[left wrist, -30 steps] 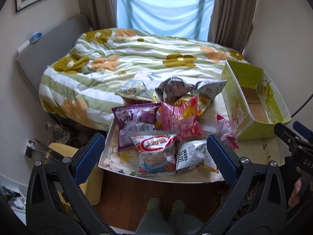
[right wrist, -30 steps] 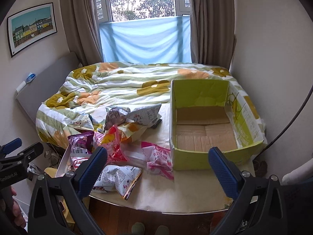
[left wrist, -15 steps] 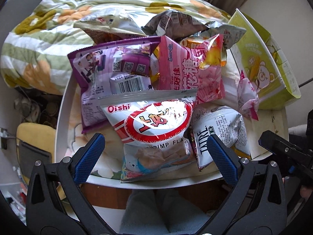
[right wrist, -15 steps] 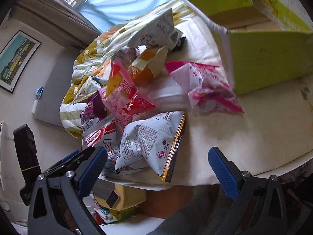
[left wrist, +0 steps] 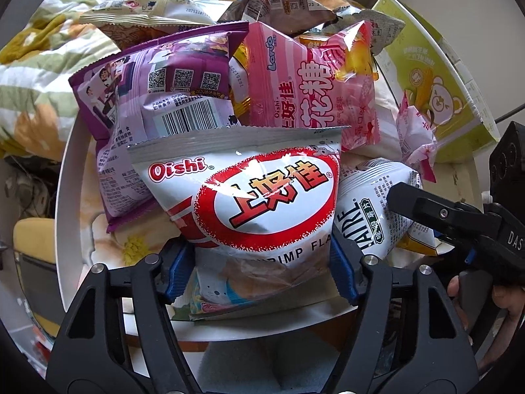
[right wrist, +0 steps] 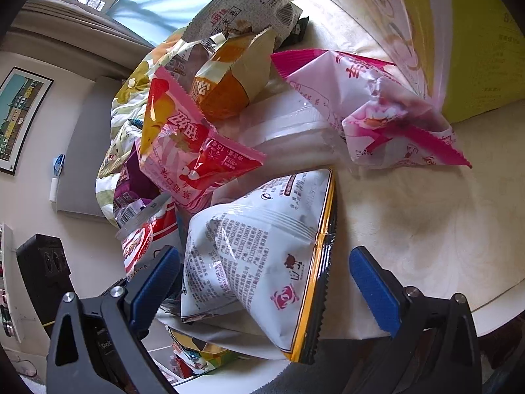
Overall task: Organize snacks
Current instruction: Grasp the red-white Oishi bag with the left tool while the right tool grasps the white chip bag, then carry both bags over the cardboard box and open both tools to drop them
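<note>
My left gripper is closing on the lower end of a white and red Oishi shrimp chips bag, and its blue pads press into both sides. The bag lies on top of the snack pile at the near edge of the round table. My right gripper stands open astride a white chips bag with a yellow edge; its pads do not press on it. In the left wrist view that same bag lies just right of the Oishi bag, with a right gripper finger over it.
A purple bag, a pink cotton candy bag and several more packets lie heaped behind. A pink and white packet lies by the open yellow-green box. A flowered bed is beyond the table. Bare tabletop shows to the right.
Both grippers came down onto the snack pile. The left jaws went from wide open to pinching the Oishi bag. The right gripper rolled and now straddles the white chips bag.
</note>
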Action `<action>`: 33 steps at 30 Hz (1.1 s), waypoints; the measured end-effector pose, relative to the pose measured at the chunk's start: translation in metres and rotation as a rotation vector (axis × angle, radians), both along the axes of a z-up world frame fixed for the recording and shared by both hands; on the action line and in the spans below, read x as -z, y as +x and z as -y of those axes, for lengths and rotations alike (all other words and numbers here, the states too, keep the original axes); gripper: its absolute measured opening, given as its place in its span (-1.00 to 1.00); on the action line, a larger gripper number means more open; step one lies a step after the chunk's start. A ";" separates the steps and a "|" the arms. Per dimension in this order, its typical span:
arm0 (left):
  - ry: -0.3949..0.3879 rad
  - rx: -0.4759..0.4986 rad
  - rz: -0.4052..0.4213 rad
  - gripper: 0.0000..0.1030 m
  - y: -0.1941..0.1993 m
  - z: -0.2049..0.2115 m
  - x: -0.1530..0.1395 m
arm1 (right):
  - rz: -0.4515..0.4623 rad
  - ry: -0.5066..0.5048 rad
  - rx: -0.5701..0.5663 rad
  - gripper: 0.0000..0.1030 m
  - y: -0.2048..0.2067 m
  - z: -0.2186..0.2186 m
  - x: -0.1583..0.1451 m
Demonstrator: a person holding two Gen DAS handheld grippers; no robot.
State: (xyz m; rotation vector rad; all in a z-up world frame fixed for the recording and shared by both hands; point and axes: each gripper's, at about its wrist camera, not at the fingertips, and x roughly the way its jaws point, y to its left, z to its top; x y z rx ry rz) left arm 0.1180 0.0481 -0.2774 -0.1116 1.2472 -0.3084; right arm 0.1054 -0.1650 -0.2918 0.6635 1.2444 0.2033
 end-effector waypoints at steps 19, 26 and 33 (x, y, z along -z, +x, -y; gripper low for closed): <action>0.032 0.065 0.063 0.16 -0.015 0.014 -0.032 | 0.051 -0.085 -0.030 0.29 -0.004 -0.014 -0.019; 0.016 0.116 0.131 0.16 -0.020 0.021 -0.073 | 0.117 -0.148 -0.012 0.28 -0.018 0.000 -0.059; -0.007 0.155 0.261 0.16 -0.003 0.049 -0.131 | 0.234 -0.237 0.044 0.28 -0.025 0.023 -0.121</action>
